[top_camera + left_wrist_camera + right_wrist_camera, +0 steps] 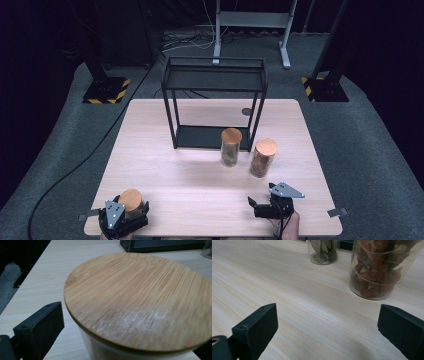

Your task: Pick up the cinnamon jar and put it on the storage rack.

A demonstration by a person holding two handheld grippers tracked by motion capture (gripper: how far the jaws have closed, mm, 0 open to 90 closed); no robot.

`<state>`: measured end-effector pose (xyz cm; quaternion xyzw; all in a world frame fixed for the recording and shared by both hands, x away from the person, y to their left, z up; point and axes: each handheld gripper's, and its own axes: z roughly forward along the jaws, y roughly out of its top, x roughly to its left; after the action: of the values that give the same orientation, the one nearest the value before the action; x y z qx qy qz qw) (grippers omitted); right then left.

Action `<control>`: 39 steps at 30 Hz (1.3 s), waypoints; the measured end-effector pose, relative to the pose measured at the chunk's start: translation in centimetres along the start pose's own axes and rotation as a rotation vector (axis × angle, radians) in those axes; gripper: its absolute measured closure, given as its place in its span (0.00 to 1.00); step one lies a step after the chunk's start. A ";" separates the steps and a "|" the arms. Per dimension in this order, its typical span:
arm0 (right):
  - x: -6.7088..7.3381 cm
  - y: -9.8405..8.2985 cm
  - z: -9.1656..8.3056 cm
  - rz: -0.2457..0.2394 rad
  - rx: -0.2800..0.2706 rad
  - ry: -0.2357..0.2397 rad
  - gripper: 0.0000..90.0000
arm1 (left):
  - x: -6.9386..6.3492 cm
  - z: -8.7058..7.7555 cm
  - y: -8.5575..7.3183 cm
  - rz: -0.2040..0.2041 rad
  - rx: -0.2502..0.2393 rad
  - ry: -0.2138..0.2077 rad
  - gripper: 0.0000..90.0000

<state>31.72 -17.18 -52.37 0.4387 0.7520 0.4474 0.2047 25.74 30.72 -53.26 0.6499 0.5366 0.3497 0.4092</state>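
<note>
Left hand-held gripper (121, 218) jaws spread around the near jar (140, 305), well in front of the rack (214, 102), not yet pinching; right hand-held gripper (329, 332) spread, empty; next: close, lift toward rack.

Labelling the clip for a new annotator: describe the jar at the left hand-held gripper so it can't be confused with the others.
Start at the black metal shelf at the table's far side, then come to the near left corner. The jar sits between the jaws of the left hand-held gripper, its round wooden lid facing up. The other two wooden-lidded jars stand together by the shelf's right front leg.
</note>
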 end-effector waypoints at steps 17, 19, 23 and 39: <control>0.0 0.0 0.0 -0.001 0.000 -0.001 0.03 | 0.0 0.1 0.0 -0.003 -0.004 0.004 0.00; 0.0 0.0 0.0 -0.001 -0.001 -0.001 0.03 | -0.1 0.1 0.1 0.001 -0.002 0.002 0.00; 0.0 0.0 0.0 -0.001 -0.001 -0.002 0.03 | -0.2 0.3 0.2 0.005 0.001 -0.005 0.00; -0.1 0.0 0.0 0.008 -0.005 0.008 0.03 | -0.3 0.2 0.1 -0.003 -0.012 -0.025 0.27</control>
<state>31.73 -17.28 -52.37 0.4396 0.7499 0.4516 0.2009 25.87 30.35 -53.26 0.6509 0.5304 0.3439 0.4204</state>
